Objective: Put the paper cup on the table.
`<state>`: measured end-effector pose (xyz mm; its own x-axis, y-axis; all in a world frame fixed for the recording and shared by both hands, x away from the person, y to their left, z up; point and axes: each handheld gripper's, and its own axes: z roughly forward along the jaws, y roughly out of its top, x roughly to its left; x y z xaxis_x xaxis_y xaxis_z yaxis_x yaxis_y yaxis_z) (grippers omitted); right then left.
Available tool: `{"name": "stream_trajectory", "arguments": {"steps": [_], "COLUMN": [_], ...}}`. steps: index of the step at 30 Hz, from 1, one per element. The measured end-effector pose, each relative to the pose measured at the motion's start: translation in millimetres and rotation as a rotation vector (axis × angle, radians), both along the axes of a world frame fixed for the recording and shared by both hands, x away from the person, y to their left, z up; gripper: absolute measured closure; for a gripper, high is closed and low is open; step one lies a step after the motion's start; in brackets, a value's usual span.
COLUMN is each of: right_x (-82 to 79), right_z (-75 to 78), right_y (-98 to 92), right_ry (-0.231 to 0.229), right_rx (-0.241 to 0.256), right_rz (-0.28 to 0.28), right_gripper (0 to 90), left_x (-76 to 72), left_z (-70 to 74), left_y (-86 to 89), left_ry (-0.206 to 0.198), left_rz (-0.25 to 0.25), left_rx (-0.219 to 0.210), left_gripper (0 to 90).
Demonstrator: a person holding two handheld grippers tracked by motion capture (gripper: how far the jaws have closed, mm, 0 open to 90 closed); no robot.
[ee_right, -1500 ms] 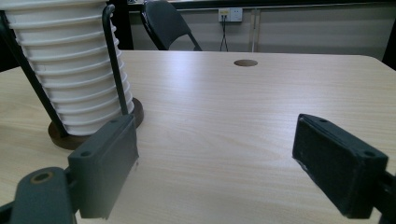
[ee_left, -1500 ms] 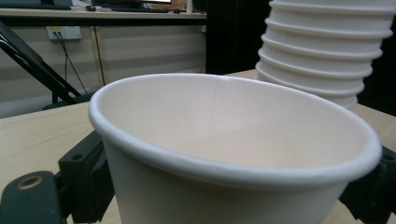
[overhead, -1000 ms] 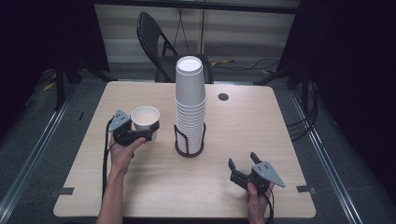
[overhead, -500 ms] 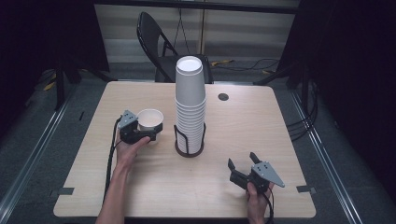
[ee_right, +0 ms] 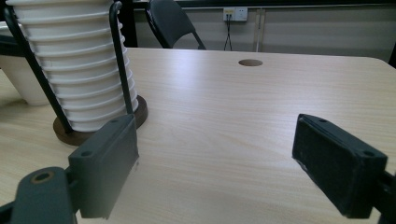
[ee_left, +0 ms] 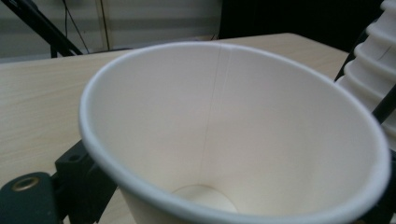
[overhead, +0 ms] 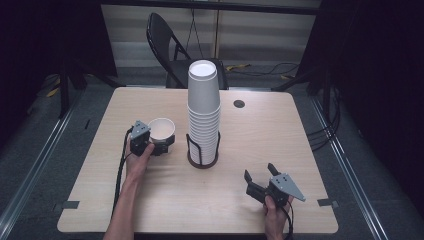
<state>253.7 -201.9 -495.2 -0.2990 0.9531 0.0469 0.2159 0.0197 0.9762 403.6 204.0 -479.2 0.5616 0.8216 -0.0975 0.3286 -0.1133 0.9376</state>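
One cup [overhead: 161, 129] sits clamped between your left gripper's [overhead: 159, 145] fingers, upright, mouth up, just left of the stack [overhead: 203, 115] in its rack [overhead: 203, 156]. You appear to be carrying it clear of the stack; the next move likely calls for setting it down on bare table [overhead: 100, 175] on the side of your fingers away from the rack, keeping it level. Your left hand [overhead: 137, 159] grips from behind, forearm low over the table. Your right gripper [overhead: 259, 181] rests near you, fingers [ee_right: 105, 163] spread wide and empty, pointing toward the rack.

Black gripper [overhead: 257, 182], grey plate, black cable
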Motion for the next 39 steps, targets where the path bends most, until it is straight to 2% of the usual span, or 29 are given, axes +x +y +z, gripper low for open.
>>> {"name": "stream_trajectory", "arguments": {"steps": [10,16,20,23,29,32,34,36,39], "right_x": [0.0,0.0,0.1,-0.1,0.0,-0.2,-0.1,-0.1,-0.5], "right_z": [-0.2,-0.2,-0.2,-0.2,-0.2,-0.3,-0.3,-0.2,-0.2], "right_y": [-0.4,-0.5,-0.6,-0.7,-0.9,-1.1,-1.0,-1.2,-1.7], "right_ry": [-0.006,-0.006,-0.004,-0.006,-0.005,-0.007,-0.007,-0.005,-0.004], "right_rx": [0.005,0.007,0.008,0.009,0.01,0.01,0.01,0.011,0.016], "right_rz": [-0.001,0.0,0.0,0.0,0.002,0.003,0.004,0.004,0.007], "right_gripper": [13.7,13.7,13.7,13.7,13.7,13.7,13.7,13.7,13.7], "left_x": [0.7,0.2,-1.7,-4.4,-9.8,-12.8,-13.1,-15.8,-20.8], "left_z": [-4.8,-7.9,-7.7,-7.5,-7.0,-7.7,-7.9,-8.1,-8.3], "left_y": [-0.5,-1.2,-2.1,-2.2,0.2,2.2,3.6,3.1,4.8], "left_ry": [0.065,0.084,0.081,0.08,0.082,0.078,0.092,0.083,0.071], "left_rz": [0.01,0.009,0.005,0.003,0.01,0.014,0.019,0.024,0.027], "left_rx": [0.073,0.105,0.123,0.157,0.151,0.134,0.129,0.117,0.127], "left_gripper": [12.7,14.8,15.2,15.5,15.6,15.5,15.5,15.5,15.5]}}
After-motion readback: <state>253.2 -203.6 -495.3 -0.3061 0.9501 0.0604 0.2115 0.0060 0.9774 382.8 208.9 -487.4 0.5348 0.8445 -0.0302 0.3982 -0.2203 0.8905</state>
